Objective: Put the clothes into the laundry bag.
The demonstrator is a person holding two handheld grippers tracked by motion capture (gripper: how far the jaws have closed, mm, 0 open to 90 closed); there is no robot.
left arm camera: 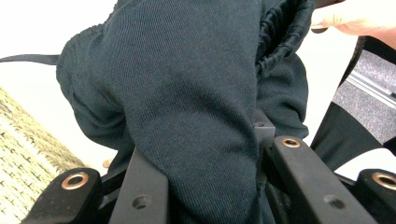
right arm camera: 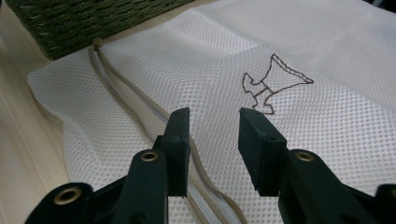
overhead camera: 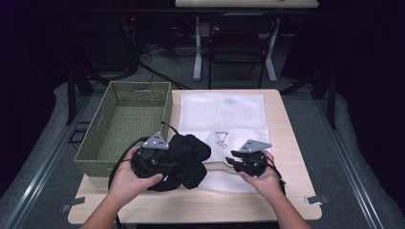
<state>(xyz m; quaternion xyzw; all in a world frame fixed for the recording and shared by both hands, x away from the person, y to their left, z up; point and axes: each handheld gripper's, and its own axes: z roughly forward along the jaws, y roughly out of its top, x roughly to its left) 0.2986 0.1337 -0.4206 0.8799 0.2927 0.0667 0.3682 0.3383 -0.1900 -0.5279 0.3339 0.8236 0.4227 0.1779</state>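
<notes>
Left gripper (overhead camera: 168,168) clamped on black garment (overhead camera: 188,160); in left gripper view the dark knit fabric (left arm camera: 187,93) is bunched between its jaws. Garment sits on near-left part of white mesh bag (overhead camera: 224,114), just beside green woven basket (overhead camera: 125,125). Right gripper (right arm camera: 214,122) released, jaws parted, nothing between them, low over the mesh near bag's zipper (right arm camera: 140,116) and stitched logo (right arm camera: 271,84). Bag lies flat on wooden table (overhead camera: 286,200).
</notes>
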